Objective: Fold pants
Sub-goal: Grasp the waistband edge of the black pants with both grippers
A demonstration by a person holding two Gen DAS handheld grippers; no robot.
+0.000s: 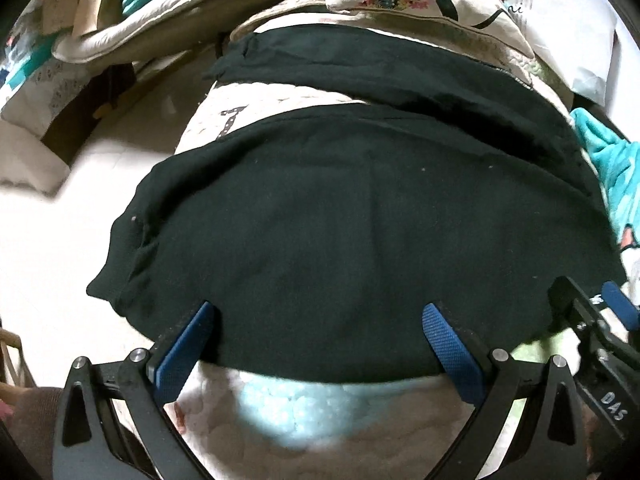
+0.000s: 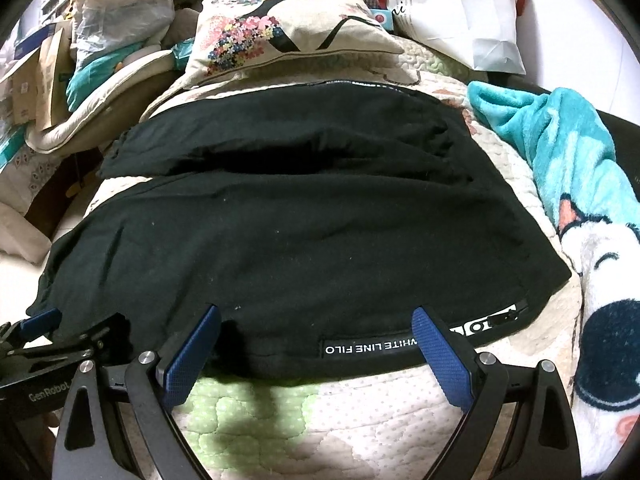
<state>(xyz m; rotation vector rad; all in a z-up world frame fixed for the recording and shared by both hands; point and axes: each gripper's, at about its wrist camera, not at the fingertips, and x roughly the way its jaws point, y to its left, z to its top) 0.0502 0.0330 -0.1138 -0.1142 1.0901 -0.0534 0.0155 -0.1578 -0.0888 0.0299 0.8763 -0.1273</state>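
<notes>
I saw black pants (image 1: 340, 216) spread flat across a quilted bed (image 1: 304, 420), their two legs running off to the left, the far leg lying parallel behind the near one with a strip of quilt showing between them. The near edge of the pants lay just ahead of both grippers. My left gripper (image 1: 320, 344) was wide apart, its blue fingers (image 1: 184, 352) straddling the near hem, the tips at or just over the cloth edge; I could not tell whether they touched it. My right gripper (image 2: 316, 348) was likewise spread apart and clamped on nothing, sitting at the waistband end where a white-lettered label (image 2: 368, 347) ran along the black edge, and a zip (image 2: 508, 316) showed near the right corner. In the right wrist view the left gripper appeared at the lower left beside the pants; in the left wrist view the right gripper showed at the lower right edge. Beyond the pants lay a floral cushion (image 2: 288, 28) and a white bag (image 2: 464, 8). A teal blanket (image 2: 560, 148) was bunched to the right of the pants, close to their far corner. Clutter filled the space to the left of the bed.
</notes>
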